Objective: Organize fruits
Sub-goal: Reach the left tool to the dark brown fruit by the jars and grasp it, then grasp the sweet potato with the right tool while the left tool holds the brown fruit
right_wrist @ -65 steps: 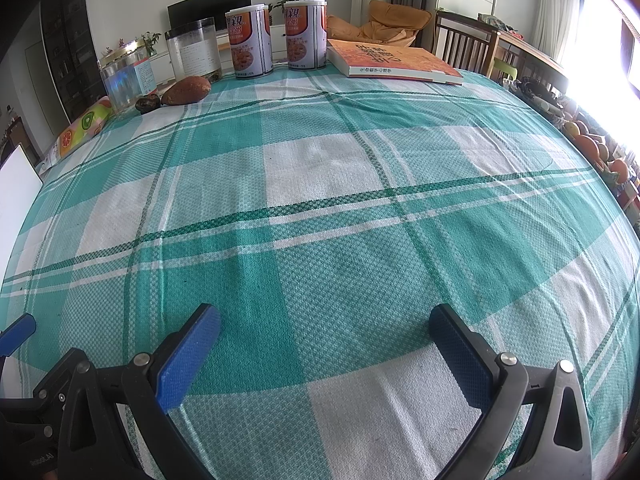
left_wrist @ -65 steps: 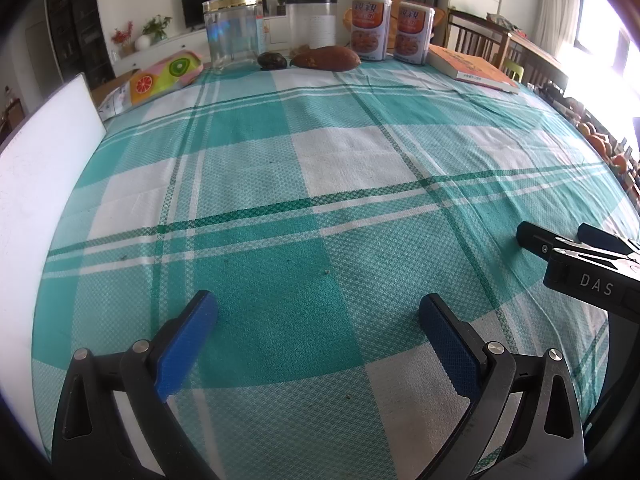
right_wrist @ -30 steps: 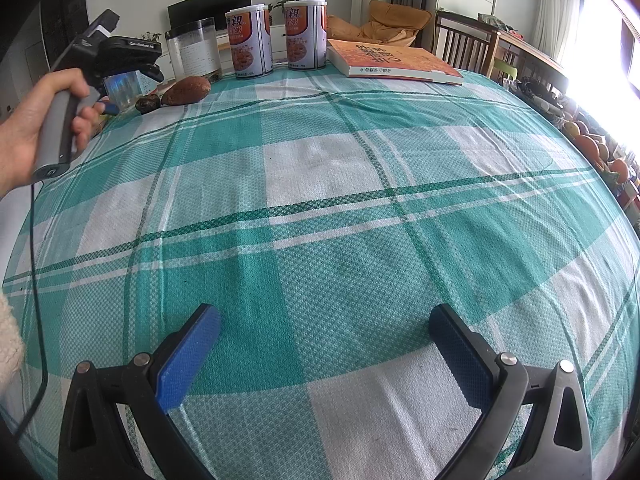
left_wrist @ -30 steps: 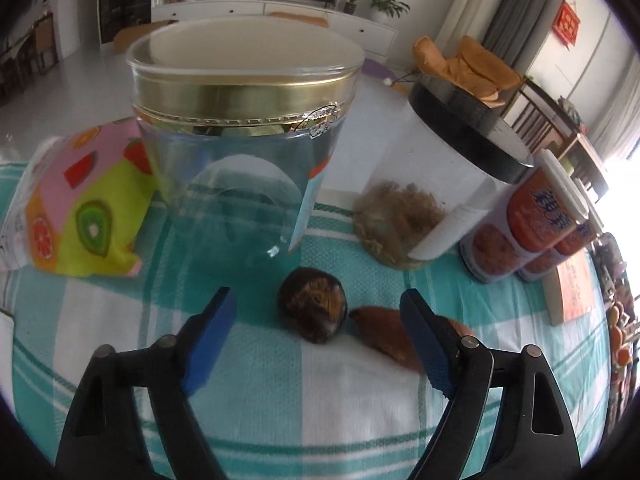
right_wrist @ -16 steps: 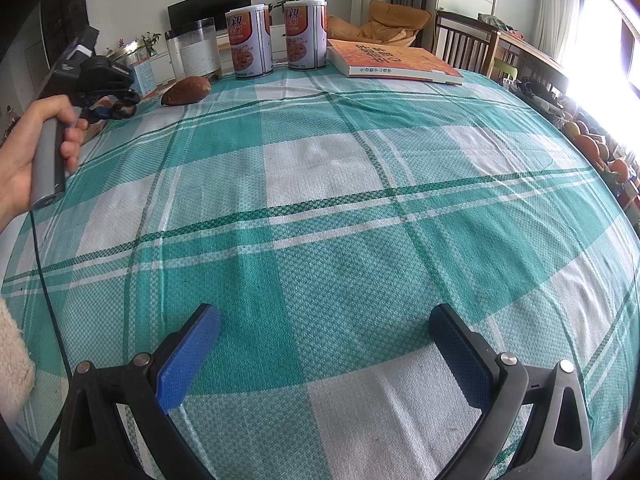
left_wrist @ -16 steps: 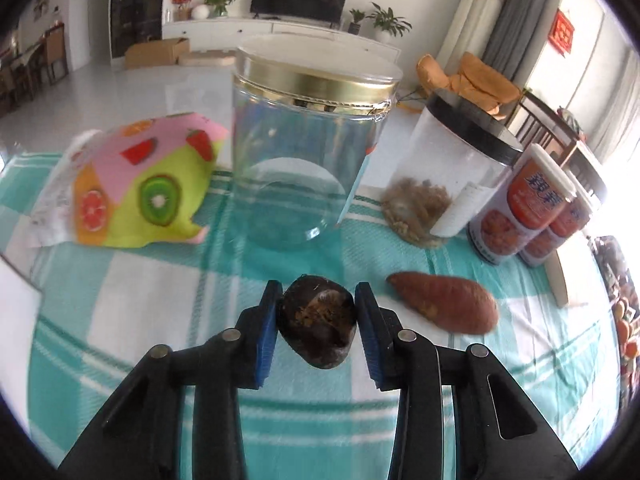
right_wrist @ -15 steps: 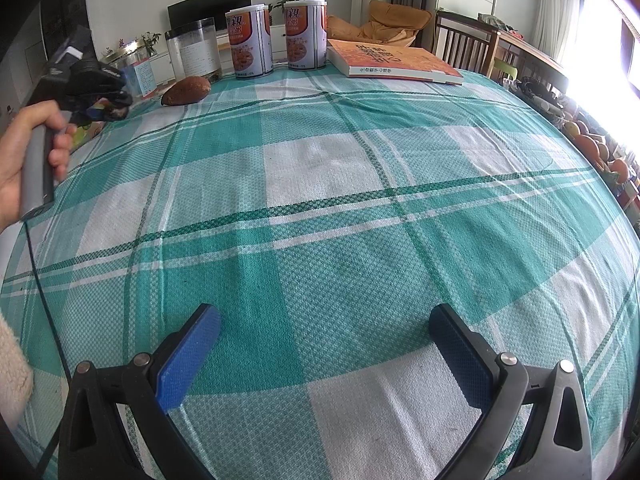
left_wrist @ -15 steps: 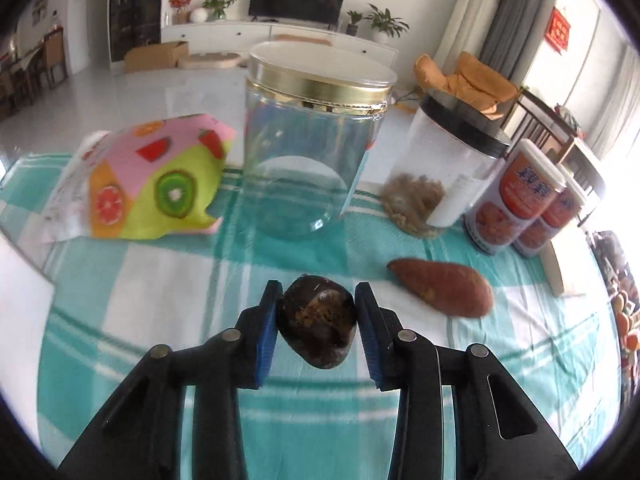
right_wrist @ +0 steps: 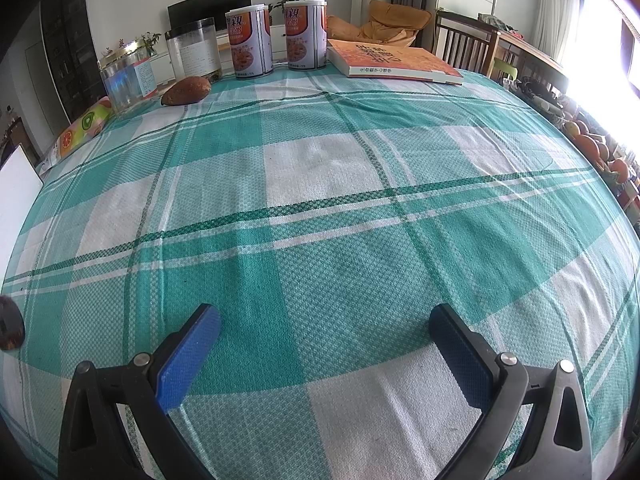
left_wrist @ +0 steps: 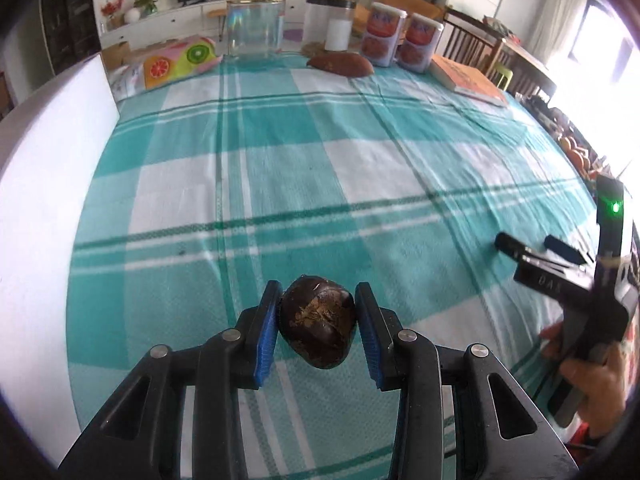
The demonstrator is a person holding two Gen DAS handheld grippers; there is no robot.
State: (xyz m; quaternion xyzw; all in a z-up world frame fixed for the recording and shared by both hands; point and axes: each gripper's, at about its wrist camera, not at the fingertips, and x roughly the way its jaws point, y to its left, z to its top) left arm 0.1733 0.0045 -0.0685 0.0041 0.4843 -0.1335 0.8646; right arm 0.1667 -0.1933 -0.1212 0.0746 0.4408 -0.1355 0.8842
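Observation:
My left gripper (left_wrist: 317, 322) is shut on a dark brown round fruit (left_wrist: 318, 326) and holds it just above the near part of the teal checked tablecloth (left_wrist: 320, 168). The fruit also shows at the far left edge of the right wrist view (right_wrist: 9, 328). A brown sweet potato (left_wrist: 340, 65) lies at the far edge by the jars; it also shows in the right wrist view (right_wrist: 187, 90). My right gripper (right_wrist: 325, 350) is open and empty, low over the cloth near the front; it appears at the right of the left wrist view (left_wrist: 538, 249).
At the far edge stand a gold-lidded clear jar (left_wrist: 255, 24), a black-lidded jar (left_wrist: 329, 24), two red cans (left_wrist: 400, 40) and an orange book (left_wrist: 468, 80). A fruit-print packet (left_wrist: 176, 62) lies far left. A white board (left_wrist: 44, 200) stands along the left side.
The left gripper closed on the dark fruit by the jars, lifted it and carried it back to the near side of the table. The right gripper has stayed still and open.

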